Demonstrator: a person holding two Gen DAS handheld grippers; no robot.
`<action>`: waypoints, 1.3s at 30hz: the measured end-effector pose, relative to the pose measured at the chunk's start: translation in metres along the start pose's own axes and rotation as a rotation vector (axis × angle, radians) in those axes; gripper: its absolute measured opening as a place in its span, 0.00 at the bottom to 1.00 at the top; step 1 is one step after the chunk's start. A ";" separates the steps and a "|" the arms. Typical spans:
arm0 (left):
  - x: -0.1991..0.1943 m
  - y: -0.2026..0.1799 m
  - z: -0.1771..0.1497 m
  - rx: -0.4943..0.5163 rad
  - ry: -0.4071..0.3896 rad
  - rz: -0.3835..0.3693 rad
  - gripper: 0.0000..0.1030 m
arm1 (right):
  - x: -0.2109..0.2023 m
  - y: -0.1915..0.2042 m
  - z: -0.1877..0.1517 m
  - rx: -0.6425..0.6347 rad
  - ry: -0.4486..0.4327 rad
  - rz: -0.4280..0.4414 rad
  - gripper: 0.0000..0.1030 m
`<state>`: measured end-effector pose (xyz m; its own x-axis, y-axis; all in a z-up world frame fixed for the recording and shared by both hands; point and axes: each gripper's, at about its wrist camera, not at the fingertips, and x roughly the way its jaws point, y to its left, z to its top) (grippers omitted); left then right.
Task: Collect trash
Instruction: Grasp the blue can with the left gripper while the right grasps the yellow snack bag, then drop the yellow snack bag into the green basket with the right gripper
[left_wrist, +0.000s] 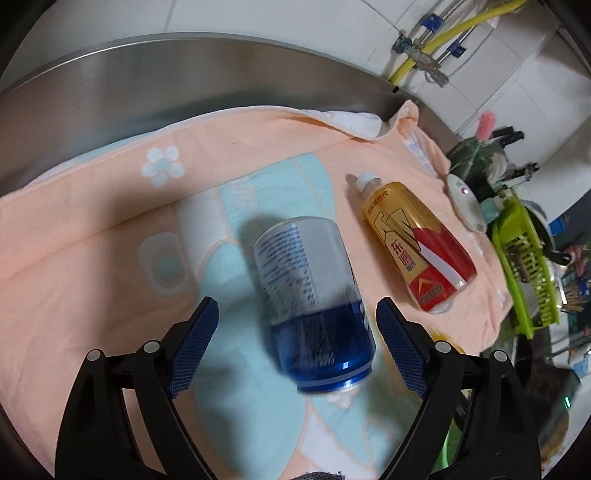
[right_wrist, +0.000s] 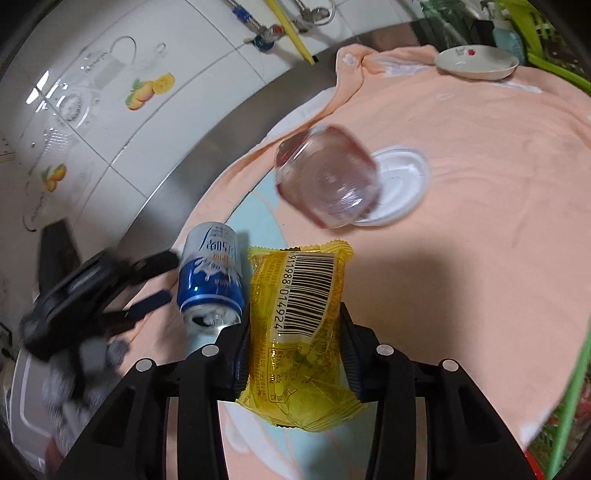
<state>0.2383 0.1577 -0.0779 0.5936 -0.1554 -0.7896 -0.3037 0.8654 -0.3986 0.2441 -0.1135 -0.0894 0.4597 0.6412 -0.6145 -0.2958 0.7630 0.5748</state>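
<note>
Wrapper first: yr right gripper (right_wrist: 295, 339) is clamped on a yellow snack wrapper (right_wrist: 299, 332), barcode side up, pads pinching it from both sides, lower end of the pack sticking out behind the fingers. Just left of it a blue-and-white drink can (right_wrist: 212, 273) lies on its side on the peach towel (right_wrist: 461, 240), opened top toward the camera, touching or nearly touching the wrapper's edge, can't tell which. Further out, a clear plastic cup (right_wrist: 328, 177) is tipped over, partly on top of a white plastic lid (right_wrist: 402, 177). Small white dish (right_wrist: 476, 62) sits at the far edge of the towel.

Over on the left-wrist view, yr left gripper (left_wrist: 297, 317) is spread wide w/ the same can (left_wrist: 314, 302) lying between the blue pads (left_wrist: 192, 347); pads not touching it, gaps on both sides. Can's blue end is toward you, white end away. To its right, apart from it, a yellow-and-red drink bottle (left_wrist: 417, 243) lies on its side, white cap pointing away. Green dish rack (left_wrist: 524, 266) stands past the towel's right edge, steel counter (left_wrist: 147, 92) behind. Picture's a bit blurred at the can.
</note>
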 end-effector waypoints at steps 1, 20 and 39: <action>0.003 -0.002 0.001 0.002 0.005 0.004 0.84 | -0.007 0.000 -0.004 0.004 -0.006 0.005 0.39; 0.050 -0.014 0.002 -0.011 0.090 0.067 0.72 | -0.147 -0.086 -0.037 0.070 -0.137 -0.218 0.39; -0.016 -0.013 -0.026 0.055 0.031 -0.033 0.68 | -0.188 -0.210 -0.081 0.231 -0.072 -0.507 0.43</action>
<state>0.2131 0.1368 -0.0727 0.5791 -0.1978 -0.7909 -0.2429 0.8842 -0.3990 0.1520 -0.3876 -0.1384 0.5553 0.1854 -0.8107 0.1643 0.9312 0.3255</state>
